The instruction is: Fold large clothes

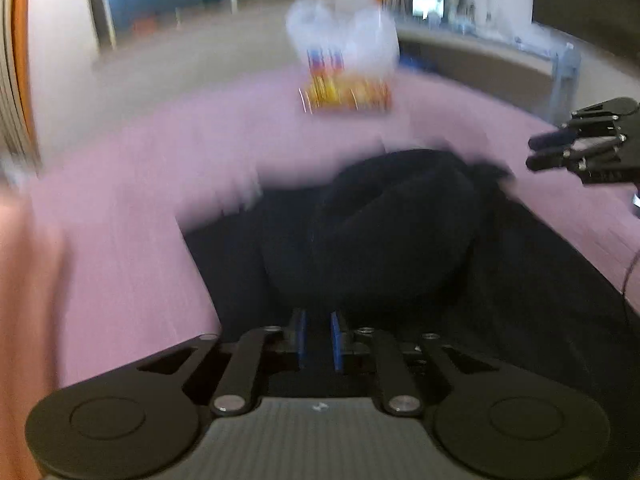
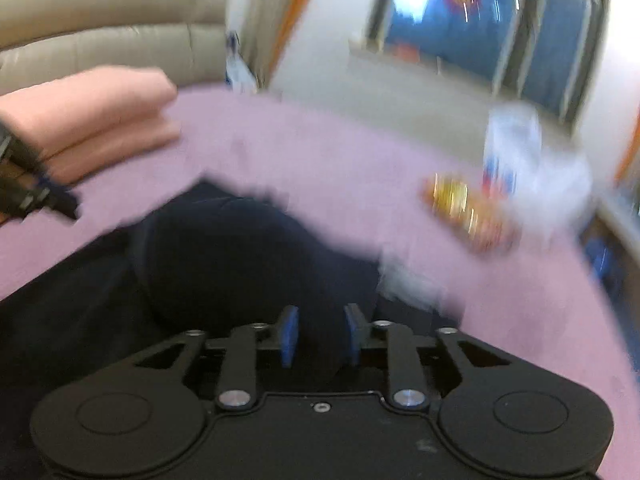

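Observation:
A dark navy garment (image 1: 392, 236) lies on a pink bed cover (image 1: 132, 208), bunched into a mound in its middle. It also shows in the right wrist view (image 2: 224, 260). My left gripper (image 1: 318, 334) hovers at the garment's near edge, blue pads a small gap apart, nothing clearly between them. My right gripper (image 2: 318, 332) sits over the garment's near edge, pads apart and empty. The right gripper shows at the right of the left wrist view (image 1: 538, 152). The left gripper shows at the left edge of the right wrist view (image 2: 64, 204). Both views are blurred by motion.
A folded pink cloth stack (image 2: 92, 116) lies on the bed's far left. A white plastic bag with colourful packets (image 1: 344, 64) sits at the bed's far edge. A beige sofa (image 2: 108, 20) and blue windows (image 2: 480, 16) lie beyond.

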Available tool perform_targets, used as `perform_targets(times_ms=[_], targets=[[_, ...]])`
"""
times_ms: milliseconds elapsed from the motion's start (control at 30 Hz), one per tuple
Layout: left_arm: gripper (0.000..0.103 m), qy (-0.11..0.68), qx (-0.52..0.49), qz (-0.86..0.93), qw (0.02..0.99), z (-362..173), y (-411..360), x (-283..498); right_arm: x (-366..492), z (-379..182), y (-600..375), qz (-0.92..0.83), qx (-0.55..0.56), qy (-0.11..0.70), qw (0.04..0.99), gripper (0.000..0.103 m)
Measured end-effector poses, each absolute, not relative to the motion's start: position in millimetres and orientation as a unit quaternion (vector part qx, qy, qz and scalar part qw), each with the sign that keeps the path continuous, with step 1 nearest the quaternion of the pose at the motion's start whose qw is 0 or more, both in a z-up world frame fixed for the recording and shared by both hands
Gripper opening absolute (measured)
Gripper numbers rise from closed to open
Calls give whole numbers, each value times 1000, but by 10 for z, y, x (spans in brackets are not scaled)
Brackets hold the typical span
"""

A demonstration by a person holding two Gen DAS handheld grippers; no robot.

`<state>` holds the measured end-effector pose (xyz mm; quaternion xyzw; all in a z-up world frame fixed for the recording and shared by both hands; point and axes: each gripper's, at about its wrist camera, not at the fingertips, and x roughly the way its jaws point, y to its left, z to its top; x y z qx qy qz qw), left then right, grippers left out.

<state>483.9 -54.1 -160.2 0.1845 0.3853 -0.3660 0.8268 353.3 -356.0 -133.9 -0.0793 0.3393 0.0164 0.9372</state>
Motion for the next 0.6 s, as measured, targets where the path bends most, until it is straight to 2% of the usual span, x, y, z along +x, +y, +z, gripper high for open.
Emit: perform_targets(times_ms=[100, 167, 200, 233, 333, 367, 467, 600], targets=[[22, 443, 131, -325, 825, -1781, -202, 4704, 3335, -1466, -3677, 2, 4, 413, 911, 44], [24, 453, 79, -298, 837, -1802, -122, 4786, 3325, -1492, -3697, 0, 70, 440, 895, 53], [27, 449, 51, -293, 842, -1801, -119, 4873, 3396, -1497, -3741, -7, 107, 438, 893, 67], [36, 446, 25, -292, 846, -1801, -170, 4964, 3472, -1501, -3753, -9, 150, 433, 889, 78], [55, 430, -53, -286, 855, -1858, -438, 5335, 3826, -1531, -3708, -6, 255, 428, 867, 77], [58, 438, -80, -282, 850, -1913, -506, 5458, 3983, -1542, -3688, -11, 280, 433, 857, 77], [59, 462, -141, -292, 825, -2060, -687, 5808, 4300, -1628, -3587, -40, 315, 428, 846, 77], [59, 500, -161, -314, 791, -2263, -970, 6065, 4623, -1819, -3581, -62, 342, 438, 829, 77]])
